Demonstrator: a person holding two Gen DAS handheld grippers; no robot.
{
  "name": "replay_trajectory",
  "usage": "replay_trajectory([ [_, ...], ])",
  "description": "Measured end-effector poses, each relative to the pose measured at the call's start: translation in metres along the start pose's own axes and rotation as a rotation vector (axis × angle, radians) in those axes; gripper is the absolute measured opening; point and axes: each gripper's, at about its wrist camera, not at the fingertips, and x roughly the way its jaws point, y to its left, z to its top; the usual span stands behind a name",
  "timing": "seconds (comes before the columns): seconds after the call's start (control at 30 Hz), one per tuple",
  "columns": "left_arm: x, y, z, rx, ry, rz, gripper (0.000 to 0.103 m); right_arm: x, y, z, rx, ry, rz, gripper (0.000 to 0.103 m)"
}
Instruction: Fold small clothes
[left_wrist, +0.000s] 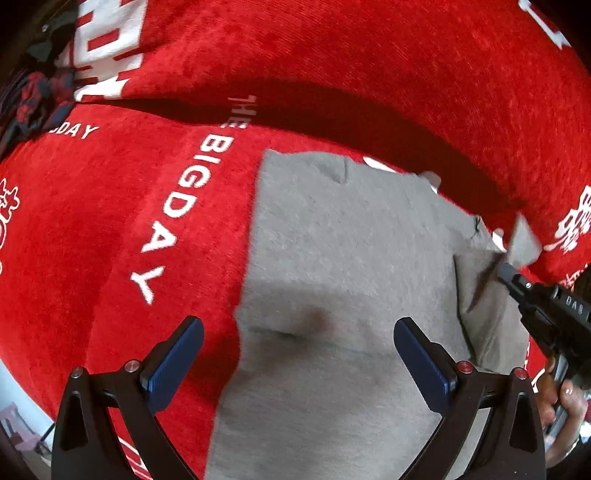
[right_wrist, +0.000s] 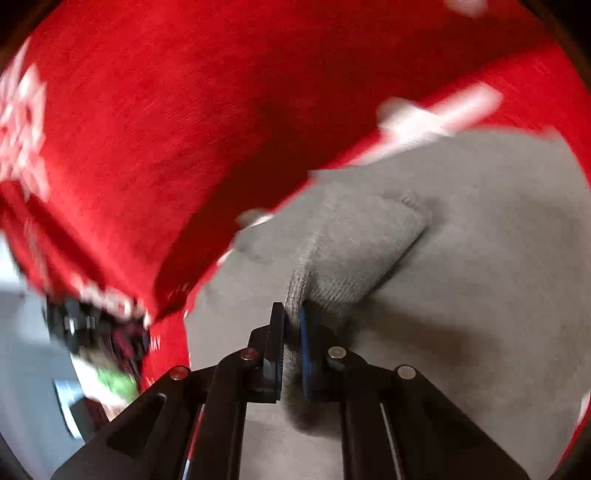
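Underneath everything lies a red plush cover (left_wrist: 92, 229) with white lettering reading "THE BIGDAY" and white ornamental characters; it drapes a soft seat and a rounded back cushion (left_wrist: 369, 55), with a dark shadowed crease between the two; a grey garment (left_wrist: 332, 258) is spread flat on the seat, its left edge running just beside the lettering; the left gripper (left_wrist: 299, 354) hangs above the near part of the garment with its blue-padded fingers wide apart and nothing between them; the right gripper (right_wrist: 291, 347) is pinched tight on a ribbed edge of the same garment, lifting a folded flap of it over the flat body of the cloth; in the left wrist view that gripper shows at the right edge, held by a hand (left_wrist: 561, 398), its tip at the garment's far right corner; a dark red-and-navy patterned bundle of cloth (left_wrist: 33, 99) sits at the far left end of the seat; a pale floor (right_wrist: 26, 369) shows blurred past the cover's edge
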Motion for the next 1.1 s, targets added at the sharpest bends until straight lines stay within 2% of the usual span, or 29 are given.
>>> replay_trajectory([
  [0.17,0.003,0.013,0.002,-0.022,0.011,-0.011,0.103,0.045,0.064,-0.031,-0.322,0.161,-0.028,0.009],
  [0.27,0.007,0.009,0.002,-0.004,0.021,-0.040,0.103,0.074,0.078,-0.058,-0.460,0.285,-0.143,0.015],
  [0.33,0.009,0.002,0.002,0.017,0.030,-0.061,0.103,0.072,0.079,-0.069,-0.498,0.292,-0.167,0.019],
  [0.37,0.011,-0.002,0.003,0.027,0.037,-0.074,0.103,0.068,0.079,-0.069,-0.488,0.289,-0.157,0.022],
  [0.4,0.014,-0.007,0.003,0.038,0.048,-0.091,0.103,0.062,0.076,-0.069,-0.460,0.290,-0.145,0.032],
  [0.43,0.019,-0.014,0.005,0.051,0.065,-0.116,0.103,0.053,0.069,-0.067,-0.415,0.284,-0.134,0.035],
  [0.57,0.041,-0.040,0.017,0.080,0.118,-0.198,0.103,0.017,0.033,-0.063,-0.250,0.249,-0.104,0.035],
  [0.7,0.061,-0.051,0.026,0.037,0.167,-0.223,0.103,-0.023,-0.018,-0.064,-0.084,0.204,-0.105,0.035],
  [0.83,0.061,-0.053,0.027,-0.003,0.175,-0.256,0.102,-0.055,-0.063,-0.071,0.079,0.149,-0.075,0.035],
  [0.93,0.061,-0.054,0.026,-0.039,0.192,-0.287,0.097,-0.067,-0.086,-0.076,0.168,0.119,-0.052,0.035],
  [0.97,0.061,-0.054,0.026,-0.050,0.193,-0.294,0.093,-0.068,-0.092,-0.078,0.198,0.113,-0.048,0.035],
  [1.07,0.064,-0.055,0.028,-0.114,0.189,-0.331,0.091,-0.073,-0.102,-0.085,0.242,0.105,-0.031,0.035],
  [1.1,0.064,-0.055,0.029,-0.128,0.188,-0.338,0.079,-0.074,-0.103,-0.086,0.243,0.105,-0.027,0.035],
])
